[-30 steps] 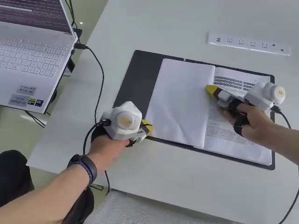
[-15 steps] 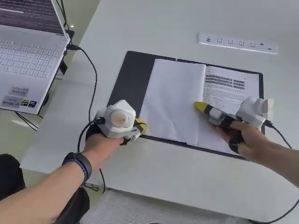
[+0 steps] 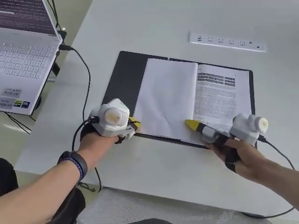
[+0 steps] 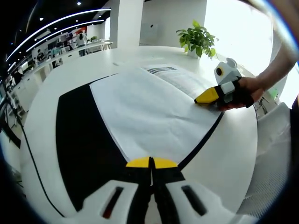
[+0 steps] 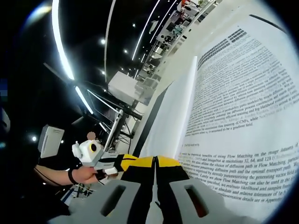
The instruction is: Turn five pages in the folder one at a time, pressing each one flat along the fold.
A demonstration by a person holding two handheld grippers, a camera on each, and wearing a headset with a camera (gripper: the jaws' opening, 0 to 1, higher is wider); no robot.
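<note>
Black folder [image 3: 122, 79] lies open and flat on the white table [image 3: 187, 172]. The blank turned page [image 3: 163, 98] is on its left half and the printed page [image 3: 219, 98] on its right.

Right gripper [image 3: 190, 124]: jaws closed together, nothing between them. The yellow tips are on the paper at the near end of the fold [image 3: 194, 100], right at the folder's bottom edge. Looks like the pressing stroke for this page is at its end, or about to restart.

Left gripper [image 3: 134, 123]: jaws also closed and empty, tips at the folder's near-left corner, just beside the blank page's lower corner. My read is it's pinning the folder so it doesn't slide.

To do this step well, I'd say:
- run the closed tips in the crease itself, not on the printed side, full length from far edge to near edge
- hold the tips low and flat; a steep angle may dig in and wrinkle the sheet
- leave the left gripper weighting the corner during the stroke
- check that the blank page sits flat near the spine before taking the next sheet

Risk: the next pick-up could grab two sheets, so lift at a free corner of the printed page.

Laptop [image 3: 23, 56] and power strip [image 3: 227, 42] are well apart from the work.
</note>
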